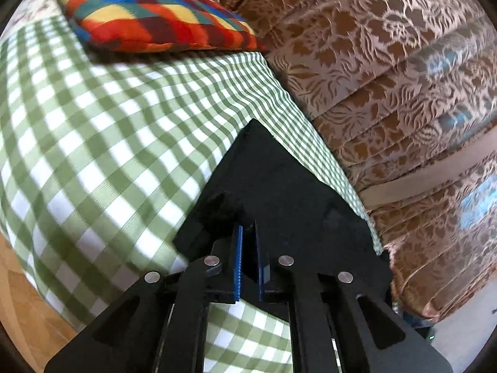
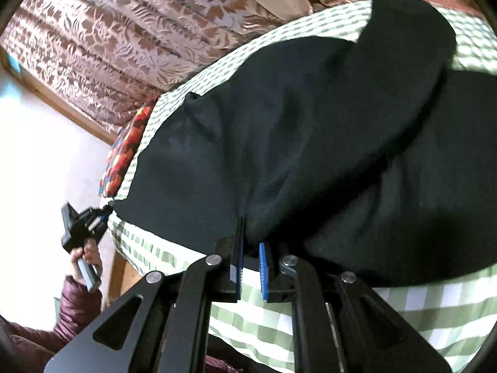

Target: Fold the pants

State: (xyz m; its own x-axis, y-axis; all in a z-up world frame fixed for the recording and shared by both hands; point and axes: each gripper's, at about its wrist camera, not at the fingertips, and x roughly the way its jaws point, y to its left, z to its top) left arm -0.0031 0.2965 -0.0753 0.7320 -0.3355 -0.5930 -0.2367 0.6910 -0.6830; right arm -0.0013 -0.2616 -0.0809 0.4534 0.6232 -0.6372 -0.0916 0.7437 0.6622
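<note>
A: Why are the pants (image 2: 310,143) held at two spots?

B: One edge is pinched in two places so it can be lifted evenly, it seems. The left gripper (image 1: 247,248) is closed on a black corner of the cloth. The right gripper (image 2: 250,258) has its fingers close together at the near edge, with cloth caught at one finger; if it is really pinched cannot be told.

A: Where are the pants kept?

B: They are spread on the bed (image 2: 419,317), on its green checked sheet, near the front edge. A bright pillow (image 1: 149,9) is left at the far end, apart from them.

A: How do the pants look?

B: Black, soft and thick. One leg is laid across the other, with puffy folds.

A: What must be watched?

B: Slipping cloth, most likely.
</note>
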